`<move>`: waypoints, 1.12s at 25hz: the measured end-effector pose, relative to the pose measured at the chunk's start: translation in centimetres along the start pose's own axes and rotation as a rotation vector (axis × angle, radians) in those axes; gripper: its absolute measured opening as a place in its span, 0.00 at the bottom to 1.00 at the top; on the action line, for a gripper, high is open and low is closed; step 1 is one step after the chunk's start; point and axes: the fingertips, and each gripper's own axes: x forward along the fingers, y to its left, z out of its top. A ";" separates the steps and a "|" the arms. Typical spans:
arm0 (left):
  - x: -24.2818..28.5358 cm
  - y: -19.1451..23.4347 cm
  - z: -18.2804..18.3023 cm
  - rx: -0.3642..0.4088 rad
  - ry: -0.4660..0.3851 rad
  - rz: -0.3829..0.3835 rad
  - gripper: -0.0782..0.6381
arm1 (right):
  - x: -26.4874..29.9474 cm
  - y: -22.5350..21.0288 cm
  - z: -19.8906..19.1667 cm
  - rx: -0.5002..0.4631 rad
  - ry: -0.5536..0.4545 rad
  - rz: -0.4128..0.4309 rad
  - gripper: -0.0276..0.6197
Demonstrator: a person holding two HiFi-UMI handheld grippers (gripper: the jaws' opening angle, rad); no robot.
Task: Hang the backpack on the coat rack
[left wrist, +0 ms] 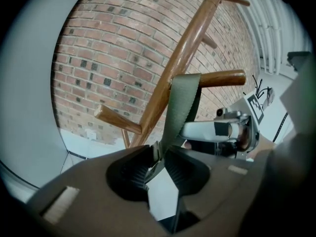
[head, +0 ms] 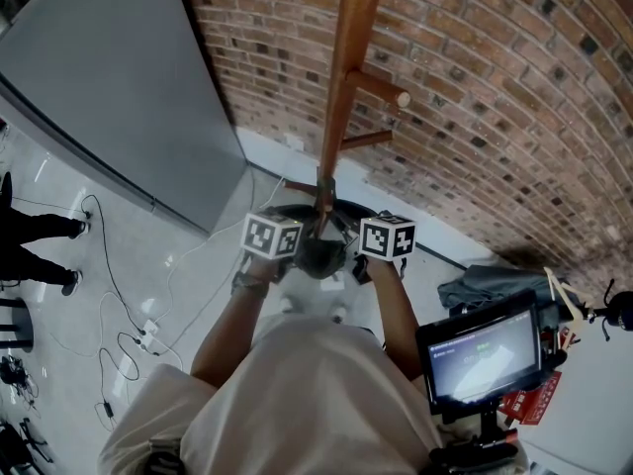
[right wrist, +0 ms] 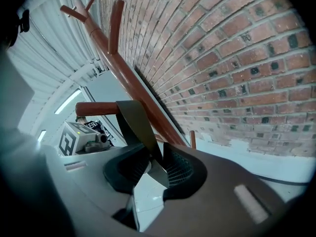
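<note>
Over rack peg (left wrist: 223, 78), flat olive backpack strap (left wrist: 183, 107)

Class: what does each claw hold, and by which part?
Right claw: nothing gripped; the strap passes between its open jaws. Left claw: strap between its jaws too; grip cannot be told.

Jaws apart: left gripper (left wrist: 158, 159), right gripper (right wrist: 157, 165)

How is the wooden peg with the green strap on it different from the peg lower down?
The upper peg has the green strap draped over it; the lower peg is bare. In the left gripper view the upper peg points right, the lower peg left. Both are round brown wood on one pole.
</note>
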 end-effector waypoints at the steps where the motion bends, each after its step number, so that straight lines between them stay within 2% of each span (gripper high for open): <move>1: 0.0 0.1 0.1 -0.008 -0.004 -0.001 0.24 | 0.0 0.0 0.0 0.002 -0.009 0.000 0.18; 4: 0.1 0.6 0.3 -0.034 -0.016 -0.003 0.25 | -0.2 0.0 0.1 -0.017 -0.017 -0.016 0.21; 9: -0.1 0.8 0.5 -0.020 -0.027 0.024 0.30 | -1.3 -0.1 0.3 -0.039 -0.017 -0.032 0.21; 15: -1.7 0.8 1.5 -0.028 -0.124 0.048 0.30 | -2.6 -0.4 0.5 -0.038 -0.032 -0.052 0.21; 18: -2.7 0.7 2.1 -0.010 -0.156 0.060 0.30 | -3.2 -0.3 1.0 -0.076 -0.020 -0.096 0.16; 24: -6.2 1.1 5.5 0.069 -0.297 0.157 0.12 | -4.7 0.9 3.6 -0.190 -0.052 -0.161 0.07; 28: -8.0 0.9 7.5 0.098 -0.355 0.192 0.11 | -5.8 2.4 6.4 -0.298 -0.097 -0.214 0.05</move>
